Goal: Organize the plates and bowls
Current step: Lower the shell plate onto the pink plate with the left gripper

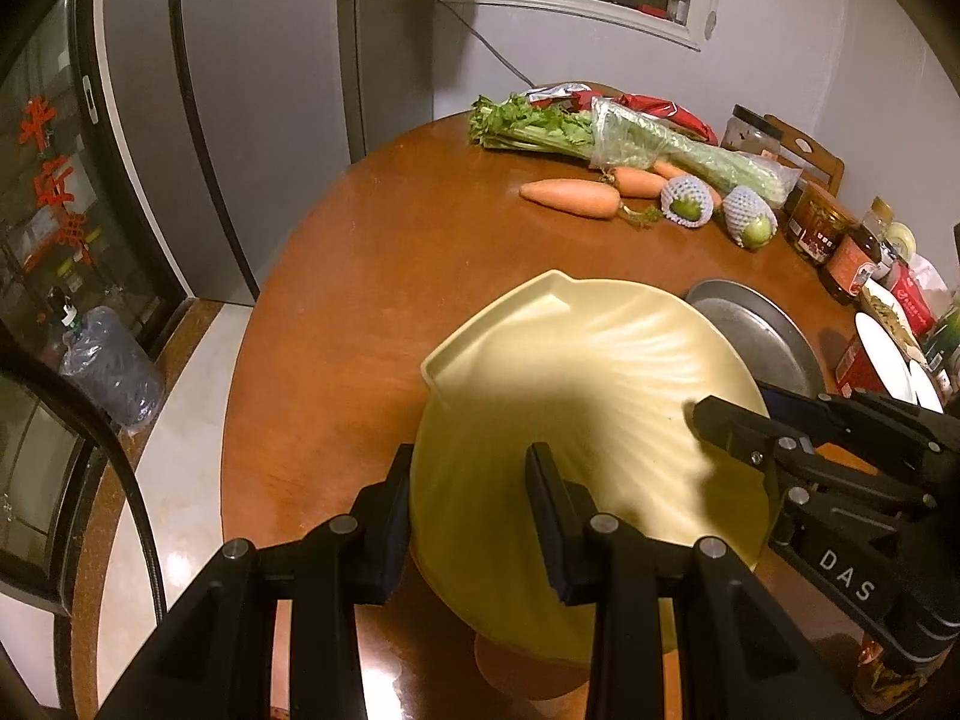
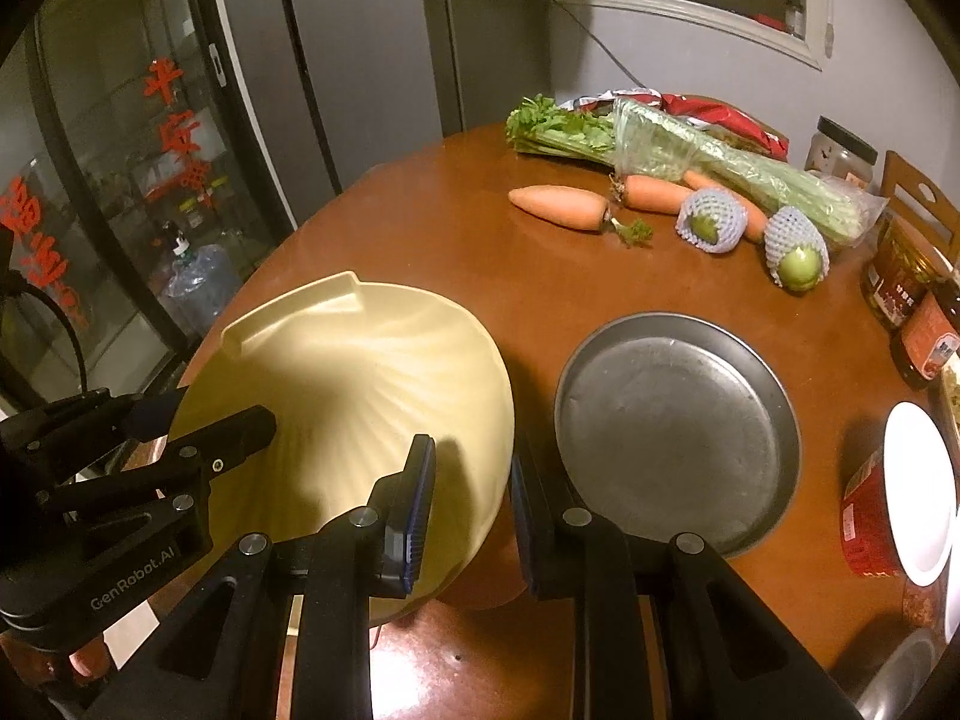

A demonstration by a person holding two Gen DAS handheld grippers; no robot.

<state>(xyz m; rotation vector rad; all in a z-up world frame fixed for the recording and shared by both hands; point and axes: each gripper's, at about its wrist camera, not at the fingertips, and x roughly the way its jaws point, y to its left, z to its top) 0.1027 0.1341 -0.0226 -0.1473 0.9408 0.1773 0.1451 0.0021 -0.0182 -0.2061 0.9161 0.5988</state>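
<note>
Two grippers share one load: the left gripper (image 1: 474, 483) clamps the cream bowl's (image 1: 576, 372) left rim, the right gripper (image 2: 471, 495) its right rim, steadying its tilted bulk; a metal plate (image 2: 678, 426) lies just right of it.

Cream ribbed bowl (image 2: 360, 396); grey metal plate (image 2: 678, 432); orange carrots (image 2: 564, 207).

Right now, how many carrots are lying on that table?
3. One carrot lies alone toward the table's middle, a second sits beside the celery bag, and a third is partly hidden behind the net-wrapped fruit. More could be hidden.
</note>
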